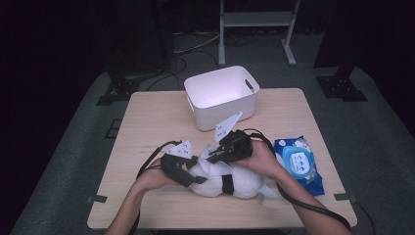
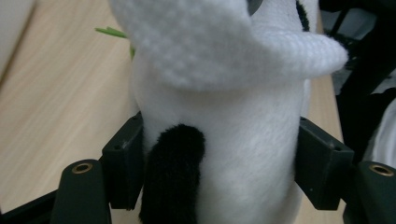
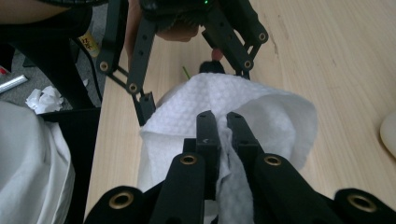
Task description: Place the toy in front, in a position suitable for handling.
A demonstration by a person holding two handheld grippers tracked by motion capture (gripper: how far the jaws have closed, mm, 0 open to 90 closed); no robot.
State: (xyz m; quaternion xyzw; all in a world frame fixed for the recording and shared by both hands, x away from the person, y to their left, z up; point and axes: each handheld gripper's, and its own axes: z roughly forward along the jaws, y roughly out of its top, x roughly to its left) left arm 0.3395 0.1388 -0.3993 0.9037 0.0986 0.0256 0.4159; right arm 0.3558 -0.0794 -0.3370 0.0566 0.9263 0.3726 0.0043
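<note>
the plush toy (image 1: 230,178) lies on the tabletop (image 1: 147,122), near its front edge, its body clamped between the left gripper (image 1: 193,169) fingers. the right gripper (image 1: 215,155) pinches a white wipe (image 3: 224,105) tight and lays it over the toy. wiping looks underway, not finished; the wipes pack (image 1: 298,164) and white bin (image 1: 222,95) wait nearby.

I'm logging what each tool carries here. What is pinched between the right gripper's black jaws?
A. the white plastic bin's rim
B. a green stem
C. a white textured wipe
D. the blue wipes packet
C: in the right gripper view the right gripper has its jaws closed on a white dimpled wipe draped over the white and black plush toy.
</note>
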